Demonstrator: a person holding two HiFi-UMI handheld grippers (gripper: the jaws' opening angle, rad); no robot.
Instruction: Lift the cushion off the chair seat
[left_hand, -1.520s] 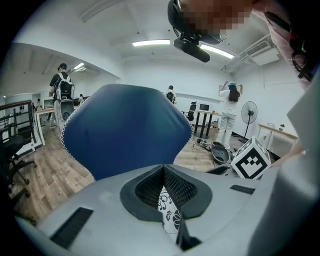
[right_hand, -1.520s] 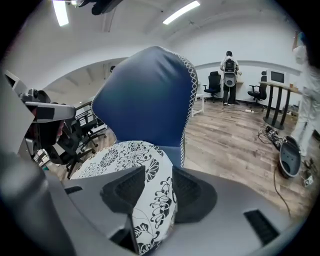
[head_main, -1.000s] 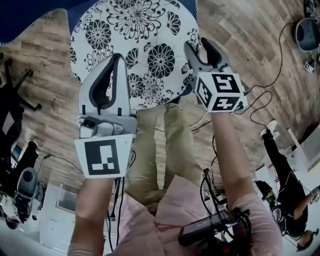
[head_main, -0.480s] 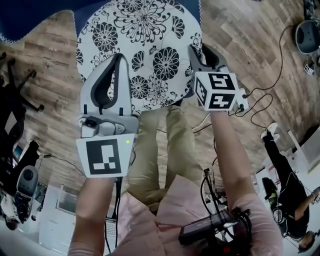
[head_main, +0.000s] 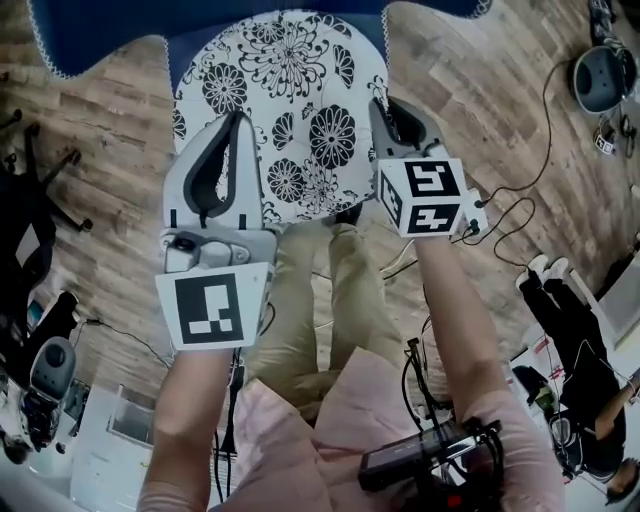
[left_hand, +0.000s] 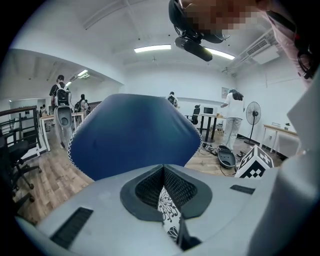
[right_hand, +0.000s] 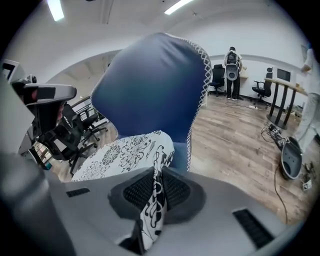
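Because the cushion (head_main: 285, 110) is a thin, round pad in a black-and-white flowered cover, it is judged to be light, soft and floppy rather than stiff. Its edge is seen pinched flat wherever it is gripped, so sagging in the middle is to be expected, and nothing about it looks fragile. The cover looks like plain woven cloth, so little slipping is expected once a fold of it is clamped.

Hold is best taken at the rim, at two well-separated points, so that the pad hangs evenly. That is how it is held now: the left tongs (head_main: 238, 118) are closed on the near-left rim, and the right tongs (head_main: 396, 98) are closed on the near-right rim. In each gripper view a strip of flowered cloth is squeezed between the meshed pads.

From the gripped rim the cushion spreads away toward the blue chair (head_main: 110, 35), whose padded back rises just beyond its far edge. Whether the far part rests on the seat cannot be told. Wooden floor (head_main: 480, 90) is seen on both sides.
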